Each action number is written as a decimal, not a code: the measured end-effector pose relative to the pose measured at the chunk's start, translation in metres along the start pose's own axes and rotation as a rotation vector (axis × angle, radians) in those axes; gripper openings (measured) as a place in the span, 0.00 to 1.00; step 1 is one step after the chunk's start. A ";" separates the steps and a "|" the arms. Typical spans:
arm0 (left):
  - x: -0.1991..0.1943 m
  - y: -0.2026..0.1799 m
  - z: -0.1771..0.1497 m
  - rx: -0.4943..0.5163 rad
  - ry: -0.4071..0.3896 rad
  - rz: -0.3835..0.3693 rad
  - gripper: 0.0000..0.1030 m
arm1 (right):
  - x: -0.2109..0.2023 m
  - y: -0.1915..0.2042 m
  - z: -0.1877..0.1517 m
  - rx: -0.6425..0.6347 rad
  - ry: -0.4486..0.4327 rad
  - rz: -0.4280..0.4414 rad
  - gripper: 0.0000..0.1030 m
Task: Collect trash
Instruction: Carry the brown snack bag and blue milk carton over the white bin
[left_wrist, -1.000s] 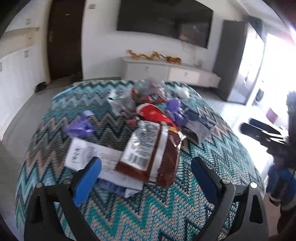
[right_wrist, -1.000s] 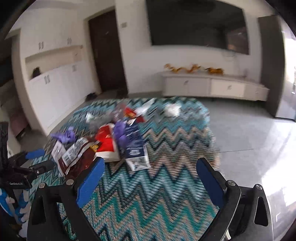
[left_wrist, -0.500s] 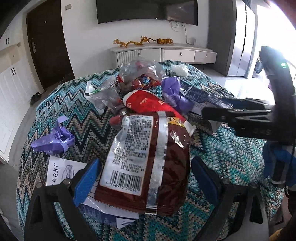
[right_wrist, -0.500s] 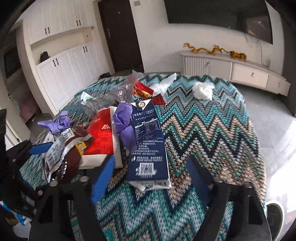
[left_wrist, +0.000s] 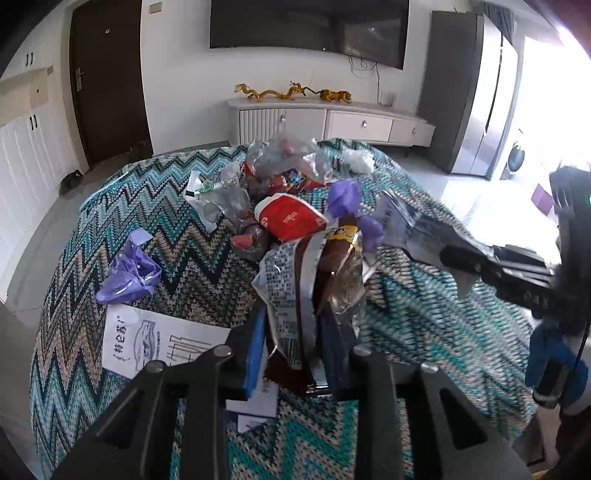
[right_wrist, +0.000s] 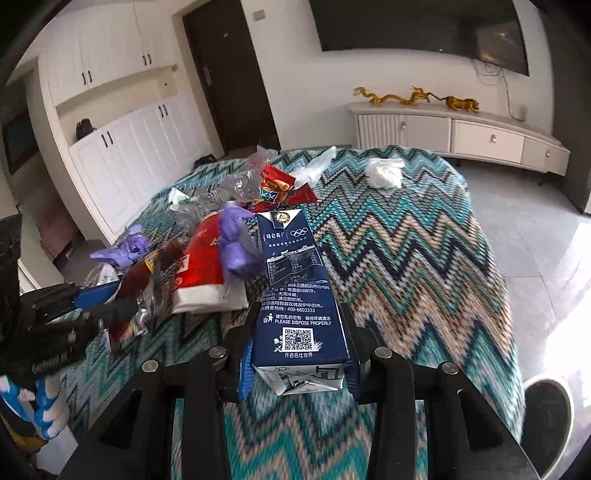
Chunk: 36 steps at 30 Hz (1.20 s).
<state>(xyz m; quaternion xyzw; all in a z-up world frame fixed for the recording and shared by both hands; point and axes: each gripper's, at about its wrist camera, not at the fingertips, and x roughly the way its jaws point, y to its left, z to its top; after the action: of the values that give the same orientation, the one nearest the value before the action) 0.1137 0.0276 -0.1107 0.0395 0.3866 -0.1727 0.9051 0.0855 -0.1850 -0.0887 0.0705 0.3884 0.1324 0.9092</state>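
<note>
A pile of trash lies on a table under a zigzag cloth (left_wrist: 177, 236). My left gripper (left_wrist: 293, 332) is closing on a brown snack bag (left_wrist: 295, 266); its blue pads squeeze the crumpled bag, which stands up from the cloth. My right gripper (right_wrist: 301, 332) is closing on a dark blue drink carton (right_wrist: 295, 273), with both pads against its sides near the bottom end. In the left wrist view the right gripper (left_wrist: 461, 258) comes in from the right with the carton (left_wrist: 406, 221). The right wrist view shows the left gripper (right_wrist: 110, 299) at the left with the bag (right_wrist: 144, 280).
Behind the grippers lie a red packet (left_wrist: 288, 218), a purple wrapper (left_wrist: 129, 273), clear plastic bags (left_wrist: 284, 155) and a printed white paper (left_wrist: 147, 339). A white tissue (right_wrist: 384, 171) sits at the far side. A shoe (right_wrist: 546, 413) shows at the table's right edge.
Both grippers stood wide open over the table and have come down and narrowed, the left around the brown bag, which is now crumpled upright, the right around the blue carton.
</note>
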 end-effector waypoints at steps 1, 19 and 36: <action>-0.003 0.000 0.000 -0.004 -0.004 -0.001 0.22 | -0.007 -0.002 -0.004 0.014 -0.005 0.004 0.37; -0.038 -0.106 0.040 0.104 -0.064 -0.156 0.19 | -0.128 -0.089 -0.052 0.200 -0.182 -0.151 0.37; 0.111 -0.377 0.059 0.352 0.209 -0.398 0.19 | -0.114 -0.306 -0.164 0.573 0.009 -0.474 0.37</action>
<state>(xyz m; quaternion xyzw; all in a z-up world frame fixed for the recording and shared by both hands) 0.0956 -0.3689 -0.1253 0.1371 0.4418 -0.4064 0.7879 -0.0519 -0.5070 -0.1941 0.2297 0.4191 -0.1954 0.8564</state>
